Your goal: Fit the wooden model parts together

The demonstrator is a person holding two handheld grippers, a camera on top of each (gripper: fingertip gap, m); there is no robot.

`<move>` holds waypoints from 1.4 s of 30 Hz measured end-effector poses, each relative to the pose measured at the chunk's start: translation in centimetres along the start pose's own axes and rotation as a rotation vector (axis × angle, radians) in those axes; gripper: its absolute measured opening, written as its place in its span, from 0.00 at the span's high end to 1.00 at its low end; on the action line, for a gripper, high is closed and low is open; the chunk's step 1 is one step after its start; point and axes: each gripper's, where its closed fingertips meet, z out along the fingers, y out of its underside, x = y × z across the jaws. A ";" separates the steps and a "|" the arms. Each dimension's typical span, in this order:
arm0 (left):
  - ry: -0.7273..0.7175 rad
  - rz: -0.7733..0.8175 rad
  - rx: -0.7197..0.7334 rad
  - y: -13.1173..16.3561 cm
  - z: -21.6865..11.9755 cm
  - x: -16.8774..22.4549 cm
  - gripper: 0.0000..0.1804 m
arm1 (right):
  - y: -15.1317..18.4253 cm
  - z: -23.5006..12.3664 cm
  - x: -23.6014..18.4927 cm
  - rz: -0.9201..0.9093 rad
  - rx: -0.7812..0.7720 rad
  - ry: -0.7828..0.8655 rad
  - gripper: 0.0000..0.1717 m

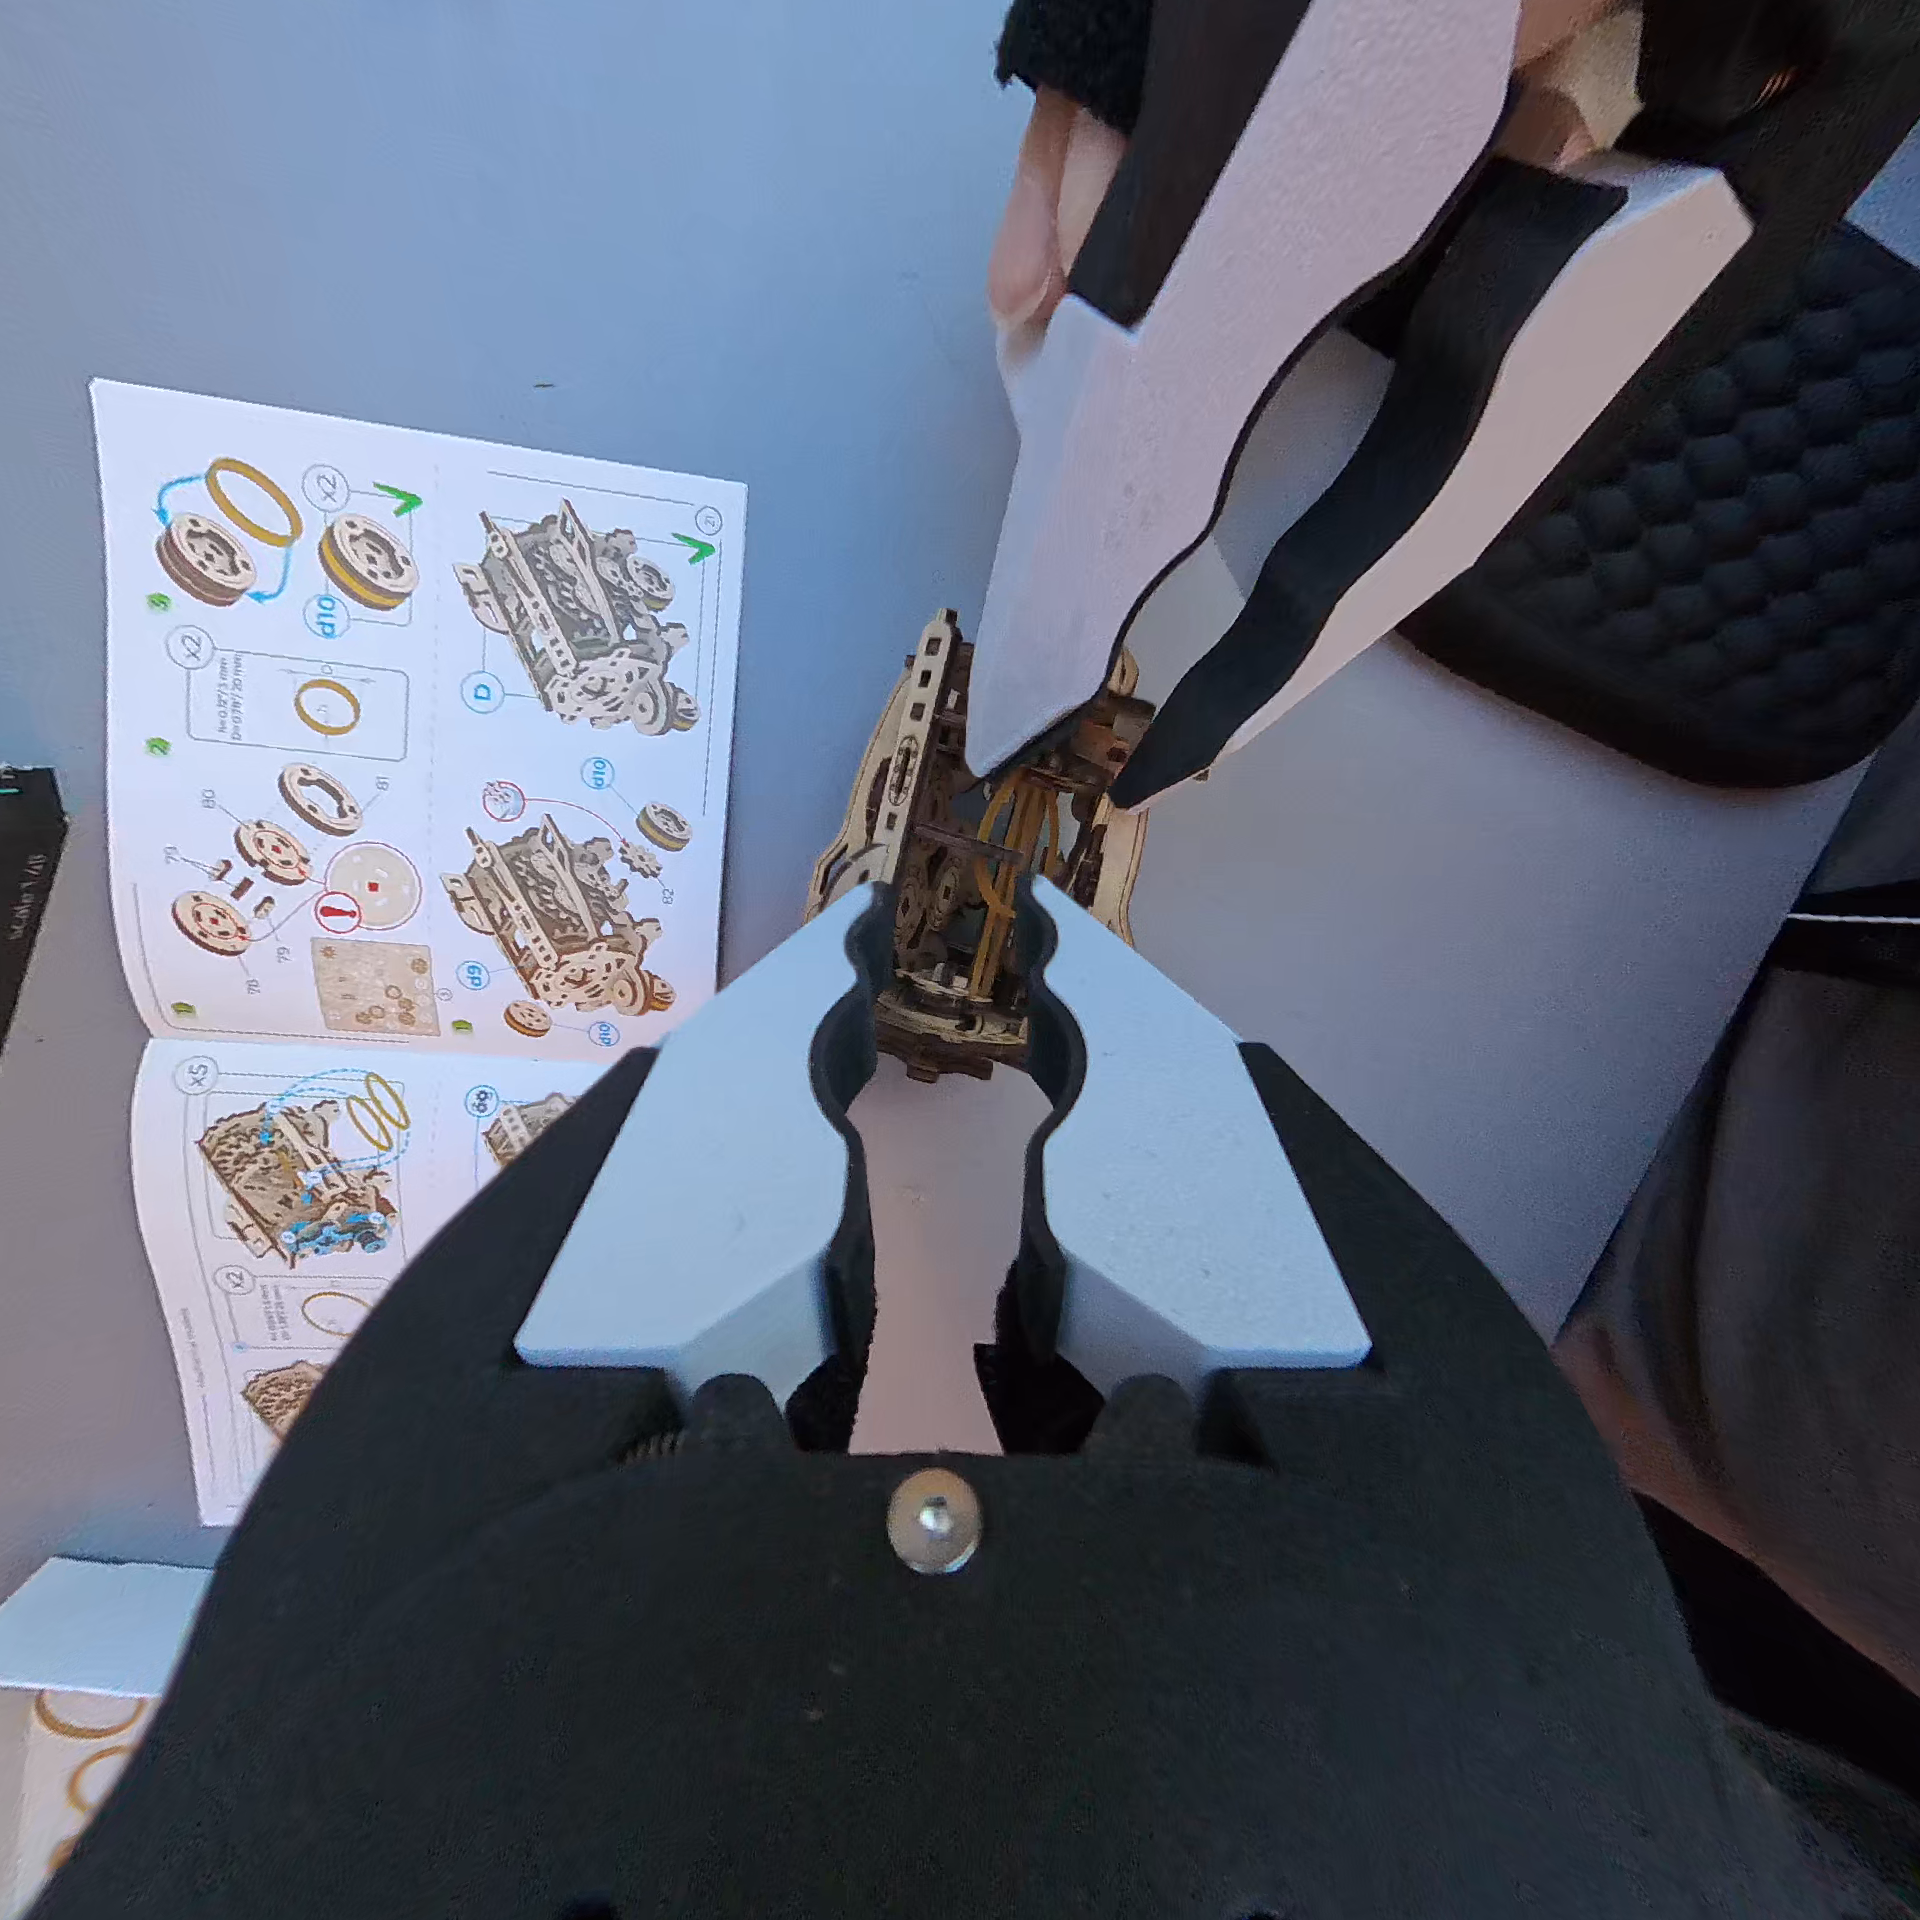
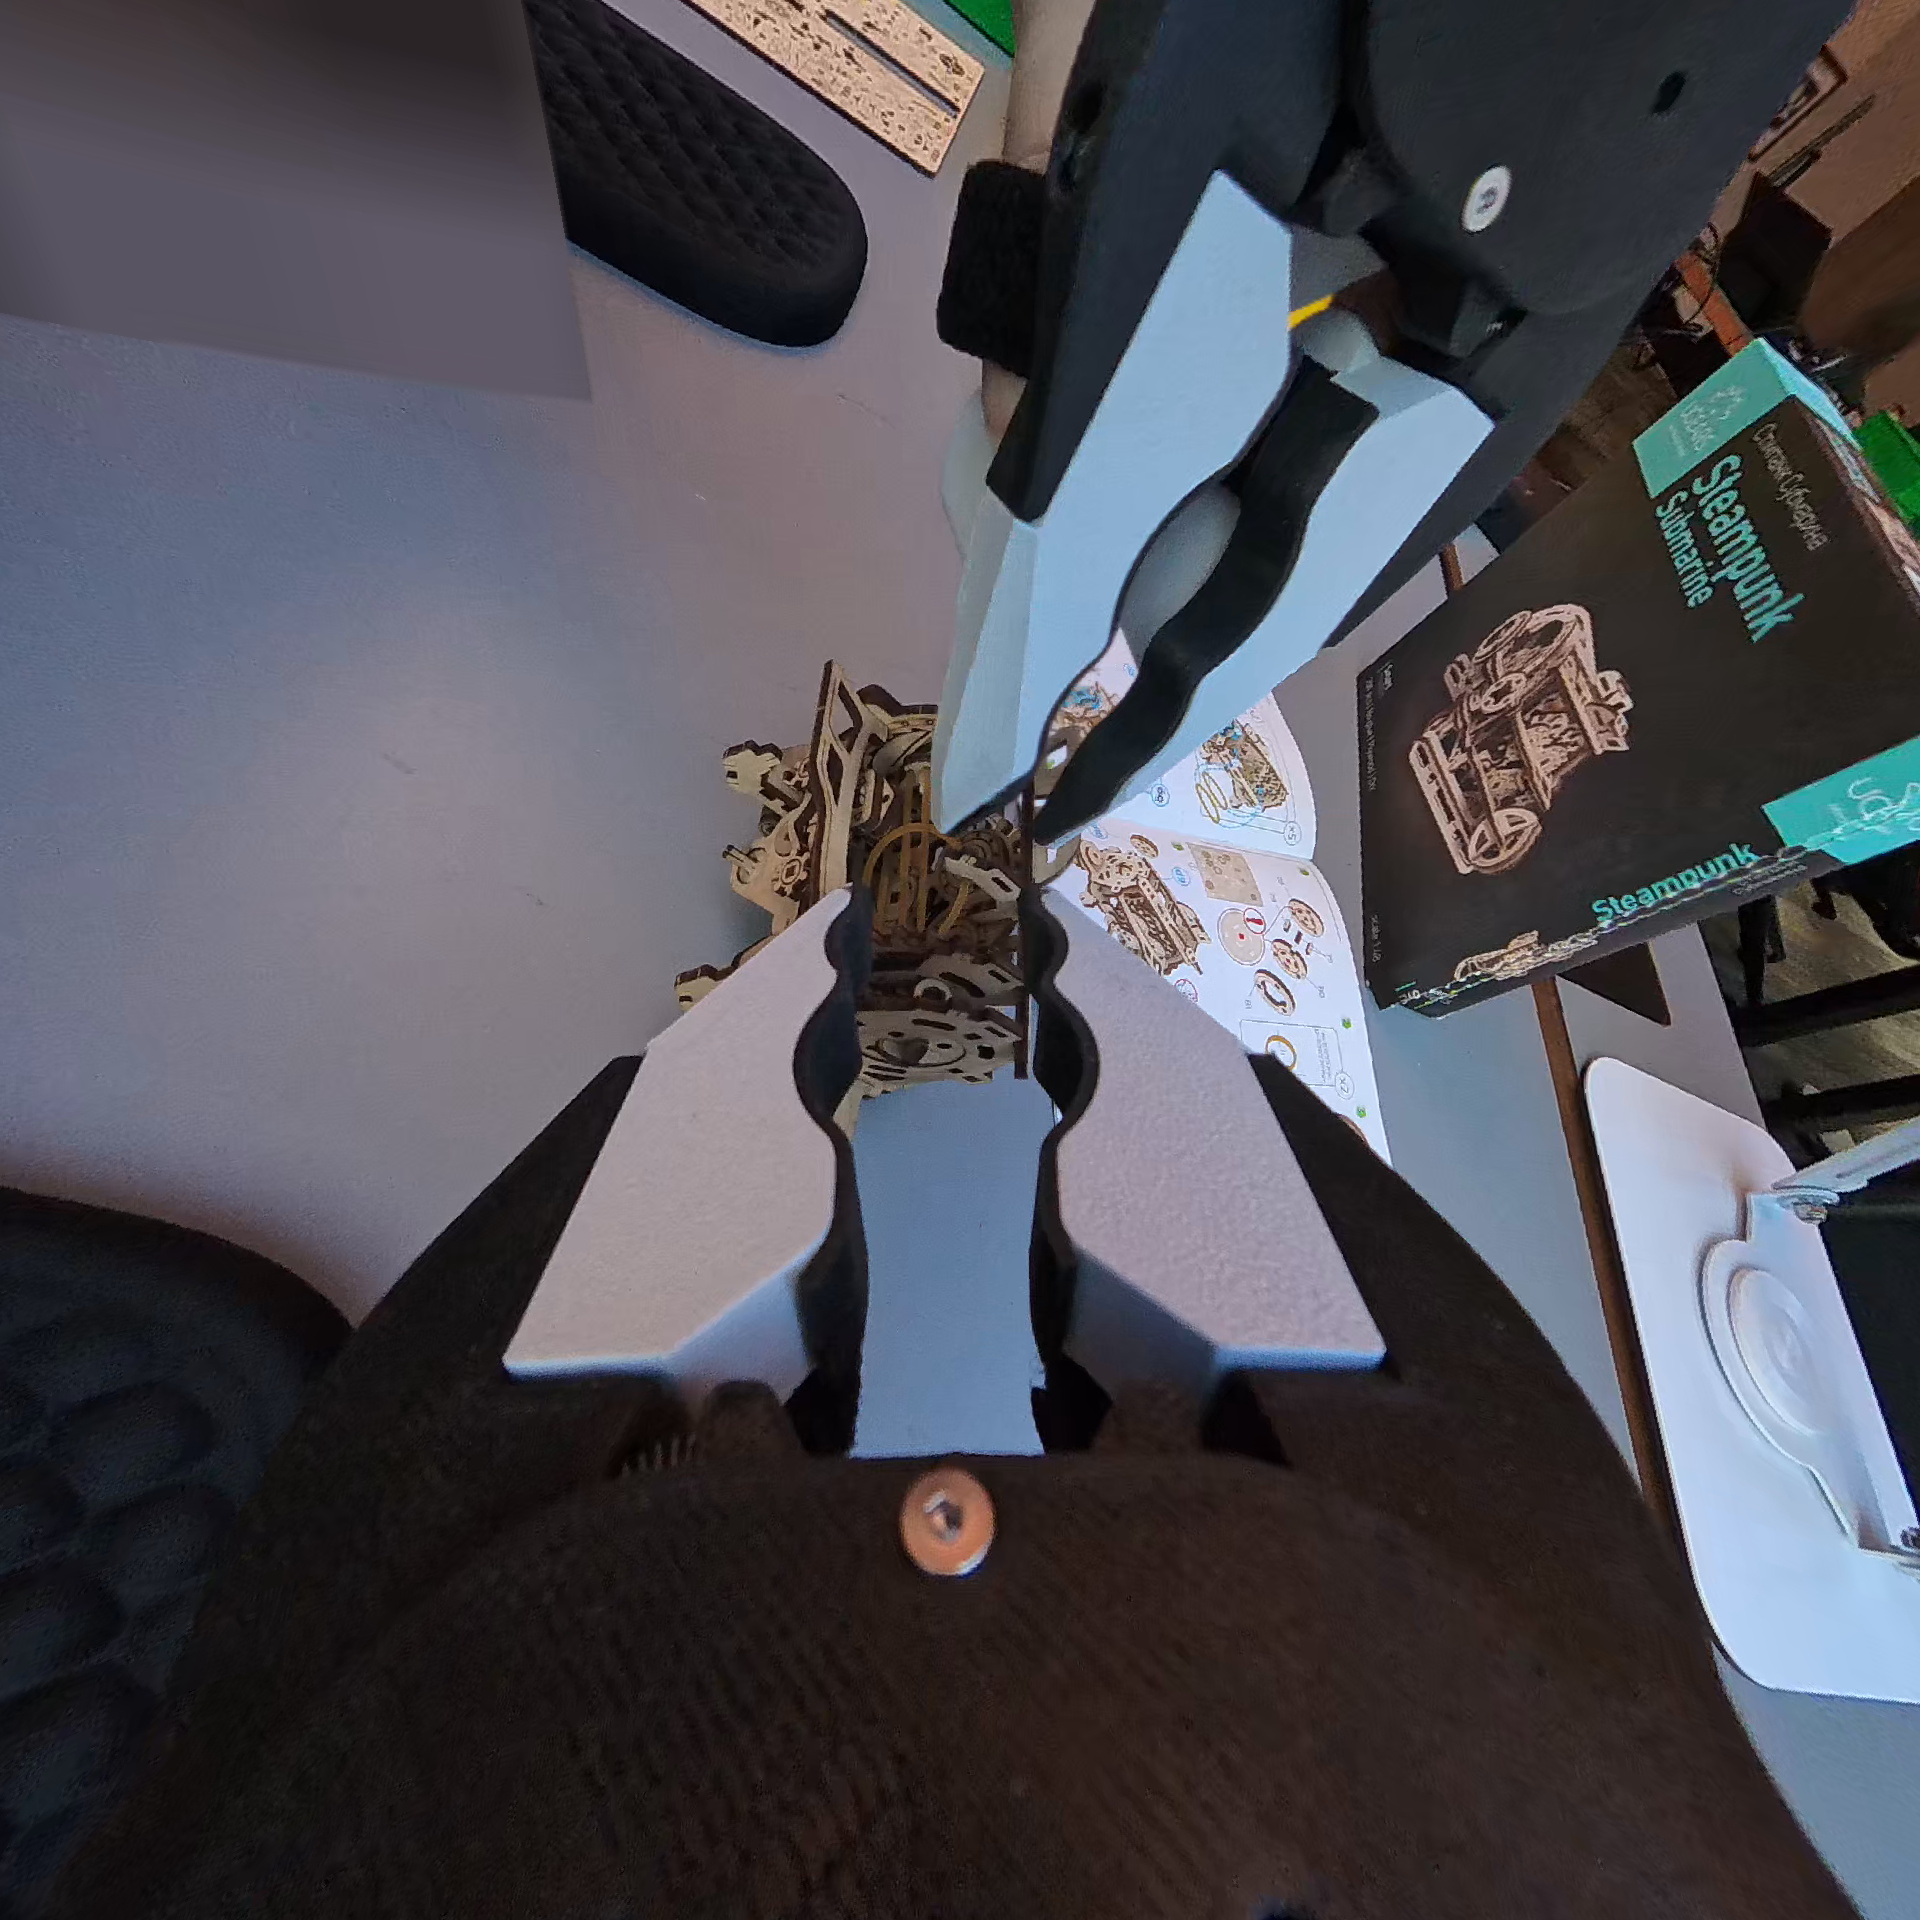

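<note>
A wooden model [image 1: 914,748], a half-built mechanism of laser-cut plates and gears with yellow rubber bands [image 1: 1003,831] inside, is held between both grippers over the grey table [image 1: 520,208]. My left gripper [image 1: 951,899] is shut on its near end, with both pads against its sides. My right gripper [image 1: 1055,784] comes in from the upper right and clamps the model's far end. In the right wrist view my right gripper [image 2: 943,904] is shut on the model [image 2: 821,821], with a thin dark side plate against its right pad. The left gripper [image 2: 997,826] grips the opposite end from above.
An open instruction booklet [image 1: 416,727] lies left of the model and also shows in the right wrist view [image 2: 1247,935]. A black product box [image 2: 1621,707] stands to the right. A black honeycomb pad [image 2: 707,177], a sheet of wooden parts [image 2: 862,62] and a white tray [image 2: 1662,1195] are nearby. Loose rubber bands [image 1: 83,1725] lie at the lower left. My two grippers' fingertips are within a few centimetres of each other.
</note>
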 end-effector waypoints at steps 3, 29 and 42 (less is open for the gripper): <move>0.029 -0.014 -0.011 -0.1 0.0 0.2 0.88 | -0.1 -0.1 0.0 -0.003 0.008 -0.004 0.85; 0.086 -0.042 -0.046 0.6 1.2 0.8 0.95 | -0.1 0.1 -0.7 -0.026 -0.003 -0.020 0.85; 0.127 -0.067 -0.021 1.0 0.9 1.4 1.00 | -0.7 0.2 -1.0 -0.069 -0.003 -0.002 0.87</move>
